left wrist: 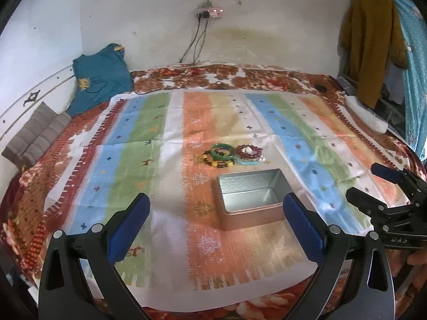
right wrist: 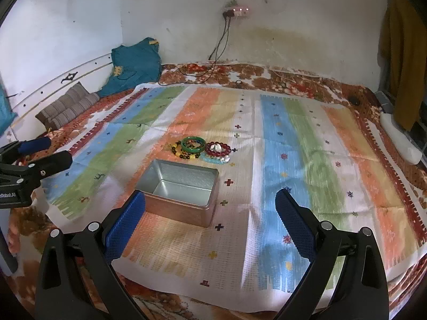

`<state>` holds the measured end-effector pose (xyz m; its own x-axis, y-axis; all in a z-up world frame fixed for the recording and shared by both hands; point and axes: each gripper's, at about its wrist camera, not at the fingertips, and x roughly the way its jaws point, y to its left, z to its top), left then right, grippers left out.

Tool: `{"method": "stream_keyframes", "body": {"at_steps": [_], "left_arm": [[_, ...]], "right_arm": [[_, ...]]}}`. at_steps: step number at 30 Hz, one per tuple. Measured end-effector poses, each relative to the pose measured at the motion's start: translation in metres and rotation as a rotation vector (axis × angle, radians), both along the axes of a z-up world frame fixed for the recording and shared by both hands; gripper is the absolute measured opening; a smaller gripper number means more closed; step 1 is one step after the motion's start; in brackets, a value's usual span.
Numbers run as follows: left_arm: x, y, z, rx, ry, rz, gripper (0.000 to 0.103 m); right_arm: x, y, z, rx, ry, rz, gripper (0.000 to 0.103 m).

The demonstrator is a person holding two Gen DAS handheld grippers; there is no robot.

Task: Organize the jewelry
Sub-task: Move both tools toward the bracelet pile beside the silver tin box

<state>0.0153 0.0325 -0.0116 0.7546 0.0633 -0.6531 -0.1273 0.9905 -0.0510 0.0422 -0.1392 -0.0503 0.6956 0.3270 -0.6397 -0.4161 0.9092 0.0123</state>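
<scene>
An open, empty metal tin sits on a striped cloth on the bed. Just beyond it lies a small heap of jewelry: a green bangle, a dark red bead bracelet, a yellow and dark bead bracelet and a turquoise beaded piece. My left gripper hovers open in front of the tin, holding nothing. My right gripper is open too, near the tin's right front. Each gripper shows at the edge of the other's view: the right gripper, the left gripper.
The striped cloth covers a floral blanket. Grey folded cloth and a teal garment lie at the far left. Cables hang from a wall socket. A white object and hanging clothes are at the right.
</scene>
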Motion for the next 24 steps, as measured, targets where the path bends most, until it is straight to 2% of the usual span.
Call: {"method": "stream_keyframes", "body": {"at_steps": [3, 13, 24], "left_arm": [[0.002, 0.003, -0.002, -0.016, 0.011, -0.014, 0.097], [0.019, 0.010, -0.004, 0.018, 0.049, 0.030, 0.097], [0.044, 0.021, -0.006, 0.013, 0.074, 0.062, 0.097]], "right_arm": [[0.005, 0.001, 0.001, -0.006, 0.009, -0.005, 0.099], [0.018, 0.007, -0.005, -0.038, 0.042, -0.010, 0.099], [0.043, 0.012, -0.003, -0.054, 0.060, -0.025, 0.099]]}}
